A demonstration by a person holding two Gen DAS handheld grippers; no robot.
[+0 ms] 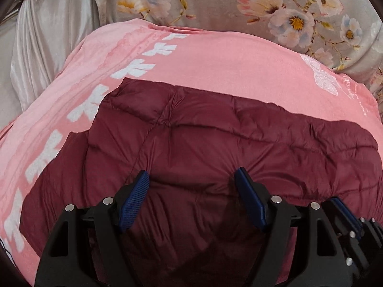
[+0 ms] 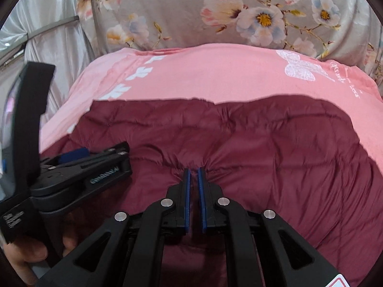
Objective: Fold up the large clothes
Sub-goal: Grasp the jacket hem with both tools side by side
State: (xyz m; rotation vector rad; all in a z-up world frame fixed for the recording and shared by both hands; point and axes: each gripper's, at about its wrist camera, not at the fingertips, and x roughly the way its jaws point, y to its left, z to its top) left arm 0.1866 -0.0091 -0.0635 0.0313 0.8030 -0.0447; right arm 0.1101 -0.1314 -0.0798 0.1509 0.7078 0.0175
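A maroon quilted jacket [image 1: 215, 148] is lying folded on the pink blanket [image 1: 215, 67] covering the bed, floral bedding [image 1: 215, 2] at twelve o'clock. I am holding my left gripper [image 1: 191, 179] released above it; my right gripper [image 2: 194, 171], jaws barely parted, is pinching nothing I can see.

Far pink cover [image 1: 215, 55] bare, passable; maroon jacket [image 1: 203, 143] fills near ground; floral bedding [image 1: 215, 2] walls far edge; curtain [image 1: 47, 40] blocks far left.
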